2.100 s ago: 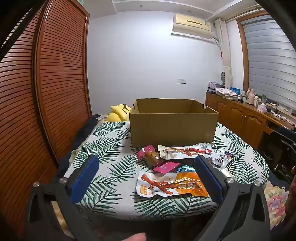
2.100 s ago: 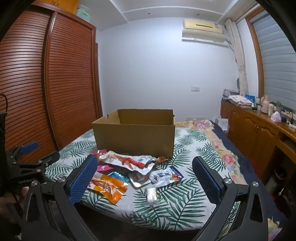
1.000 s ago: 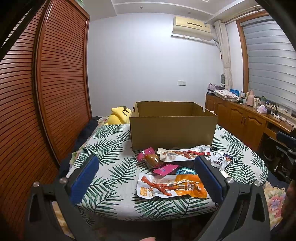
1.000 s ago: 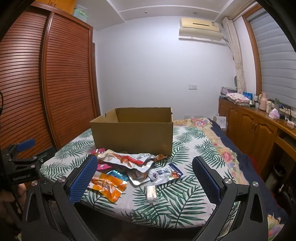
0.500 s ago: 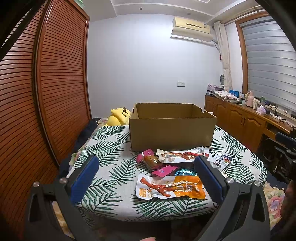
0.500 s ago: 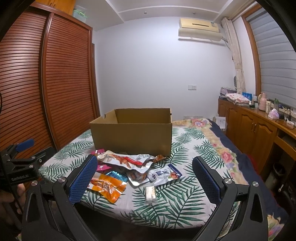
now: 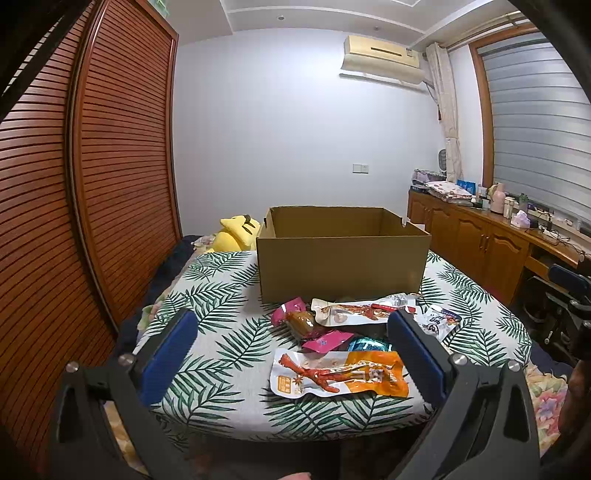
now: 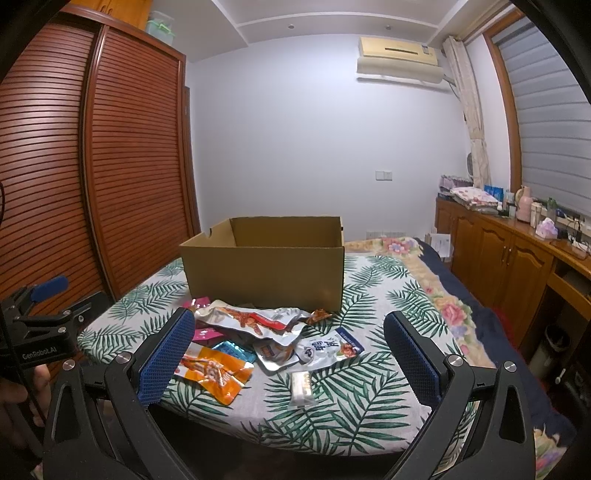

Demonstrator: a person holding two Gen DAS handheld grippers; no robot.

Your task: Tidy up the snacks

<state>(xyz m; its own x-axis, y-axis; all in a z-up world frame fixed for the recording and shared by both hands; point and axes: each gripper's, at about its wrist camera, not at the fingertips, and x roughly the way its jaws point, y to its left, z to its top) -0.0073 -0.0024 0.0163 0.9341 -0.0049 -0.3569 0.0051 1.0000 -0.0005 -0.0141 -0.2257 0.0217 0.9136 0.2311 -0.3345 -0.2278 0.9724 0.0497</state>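
Snack packets [image 7: 340,373] lie on the table [image 7: 221,332] before the box [image 7: 343,258]. Left gripper [image 7: 291,354] and right gripper [image 8: 288,354], fingers spread apart and empty, hover short of them.

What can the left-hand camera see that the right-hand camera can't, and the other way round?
Only the left wrist view shows the yellow plush toy behind the cardboard box. Only the right wrist view shows the small white packet near the table's front edge and the green-lidded container atop the wardrobe. Both show the box, the orange chicken-feet packet and an open gripper, left and right.
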